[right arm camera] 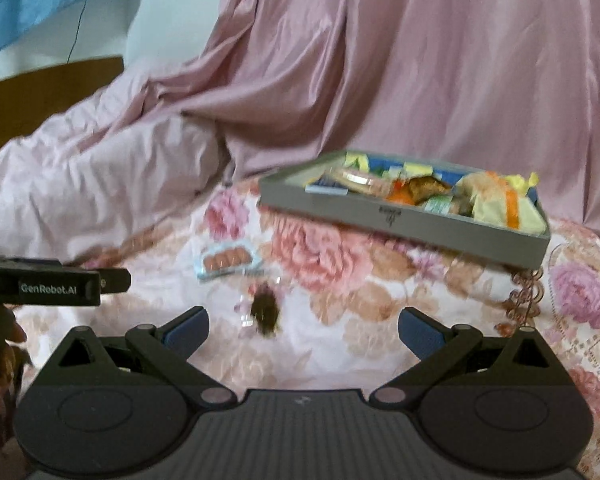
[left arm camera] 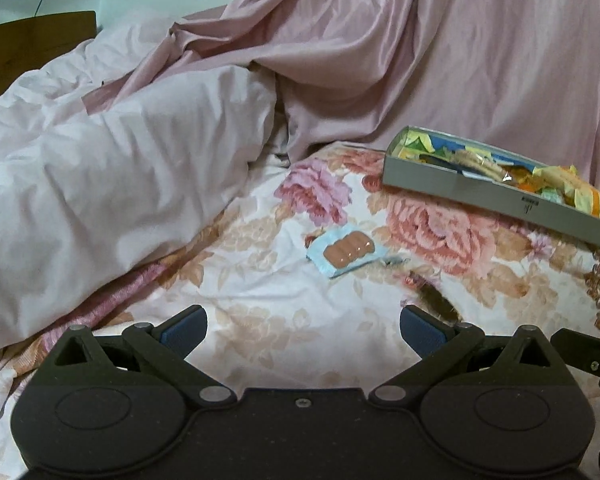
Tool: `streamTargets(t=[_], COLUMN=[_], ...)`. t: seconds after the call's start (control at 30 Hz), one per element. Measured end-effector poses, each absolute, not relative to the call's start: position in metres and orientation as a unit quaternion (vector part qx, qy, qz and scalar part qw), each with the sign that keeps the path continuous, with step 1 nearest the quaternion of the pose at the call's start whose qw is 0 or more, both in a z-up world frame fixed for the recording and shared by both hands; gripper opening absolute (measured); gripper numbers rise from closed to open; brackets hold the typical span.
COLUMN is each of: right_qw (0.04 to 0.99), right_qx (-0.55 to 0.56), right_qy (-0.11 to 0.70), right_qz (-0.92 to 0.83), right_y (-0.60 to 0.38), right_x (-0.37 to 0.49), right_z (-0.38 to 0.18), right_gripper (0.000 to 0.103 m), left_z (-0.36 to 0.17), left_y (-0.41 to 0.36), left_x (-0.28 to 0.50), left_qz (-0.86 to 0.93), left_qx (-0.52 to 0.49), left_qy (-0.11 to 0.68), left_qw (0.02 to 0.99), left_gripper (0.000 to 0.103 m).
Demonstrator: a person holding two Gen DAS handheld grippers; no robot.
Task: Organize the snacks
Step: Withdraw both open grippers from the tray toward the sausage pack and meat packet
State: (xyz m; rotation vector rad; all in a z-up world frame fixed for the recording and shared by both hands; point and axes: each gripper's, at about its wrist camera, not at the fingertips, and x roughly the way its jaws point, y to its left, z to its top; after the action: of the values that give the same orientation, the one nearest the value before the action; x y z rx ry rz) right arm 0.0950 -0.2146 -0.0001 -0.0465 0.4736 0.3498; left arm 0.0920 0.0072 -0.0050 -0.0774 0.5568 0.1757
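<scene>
The bedsheet (left arm camera: 268, 320) is showing pink and peach flowers on white. At twelve o'clock a dusty pink curtain (left arm camera: 440, 48) is hanging, and at nine o'clock a pale pink duvet (left arm camera: 100, 168) is lying. The grey box (left arm camera: 480, 194) is carrying yellow, orange, blue and green wrappers. The snack packet (left arm camera: 342, 251) is showing light blue around brown pieces. Each claw is wearing black arms and blue pads (left arm camera: 182, 330).

The bed (left arm camera: 284, 320) is covered with a floral sheet of pink and peach roses. A grey box (left arm camera: 480, 194) filled with wrapped snacks rests on it. Near the box lies a pale blue packet (left arm camera: 346, 252), and just beside that a small dark snack in clear wrap (right arm camera: 265, 312). A crumpled pale pink duvet (left arm camera: 100, 168) is heaped on the bed's left side.
</scene>
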Motion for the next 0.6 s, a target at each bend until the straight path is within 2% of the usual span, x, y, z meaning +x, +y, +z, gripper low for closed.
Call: streamTargets(t=[0.6], right_qw=[0.942], right_qx=[-0.036], right_qy=[0.281], right_qz=[0.181], right_y=[-0.196], right_x=[0.123], right_z=[-0.016], right_gripper=[0.103], left_z=[-0.029], left_y=[0.019], left_x=[0.129], left_qz=[0.063], left_qx=[-0.025], left_qy=[0.303], left_qw=[0.951], left_gripper=[0.102])
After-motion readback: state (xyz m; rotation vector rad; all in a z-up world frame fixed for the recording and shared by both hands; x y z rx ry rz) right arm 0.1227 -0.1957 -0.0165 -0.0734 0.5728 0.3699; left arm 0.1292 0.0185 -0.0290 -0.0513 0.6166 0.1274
